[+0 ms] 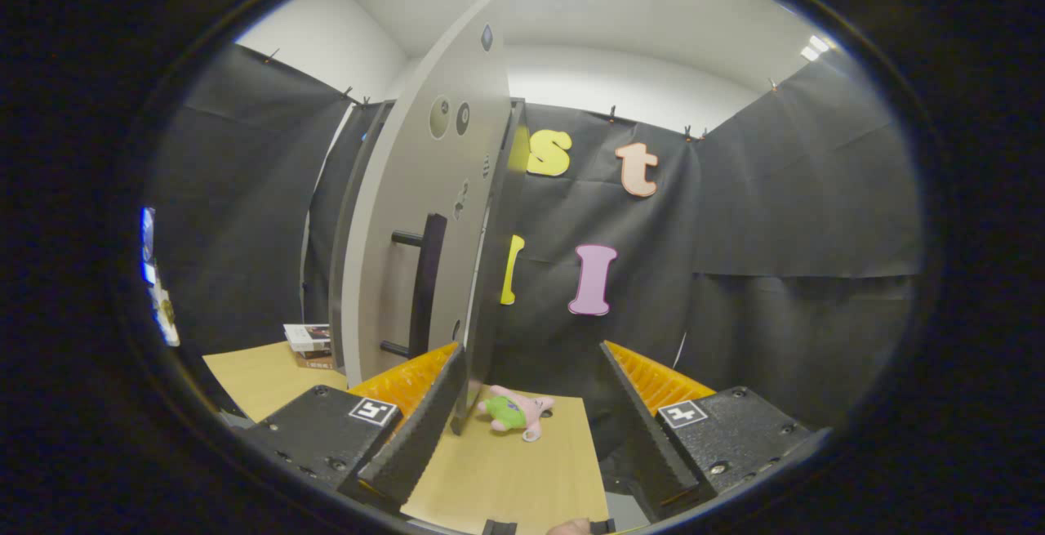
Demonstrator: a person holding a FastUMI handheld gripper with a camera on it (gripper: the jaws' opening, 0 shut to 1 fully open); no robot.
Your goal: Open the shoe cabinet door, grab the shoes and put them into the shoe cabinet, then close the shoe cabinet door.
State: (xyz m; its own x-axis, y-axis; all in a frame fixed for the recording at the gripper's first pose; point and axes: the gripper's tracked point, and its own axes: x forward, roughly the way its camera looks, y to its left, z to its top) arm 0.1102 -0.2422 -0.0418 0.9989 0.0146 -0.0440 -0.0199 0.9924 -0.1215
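The grey shoe cabinet door (408, 192) stands tall just ahead of my left finger, with a black bar handle (426, 282) on its face. Its dark free edge (494, 274) points toward me, so the door looks swung partly out from the cabinet body (347, 225) behind it. My gripper (531, 351) is open, fingers wide apart with nothing between them. The left fingertip (449, 372) sits right at the door's lower free edge; I cannot tell if it touches.
A small pink and green plush toy (514, 412) lies on the wooden table (506, 478) between my fingers, beside the door's edge. Stacked books (309, 343) rest on the table left of the cabinet. Black cloth walls close in behind and to the right.
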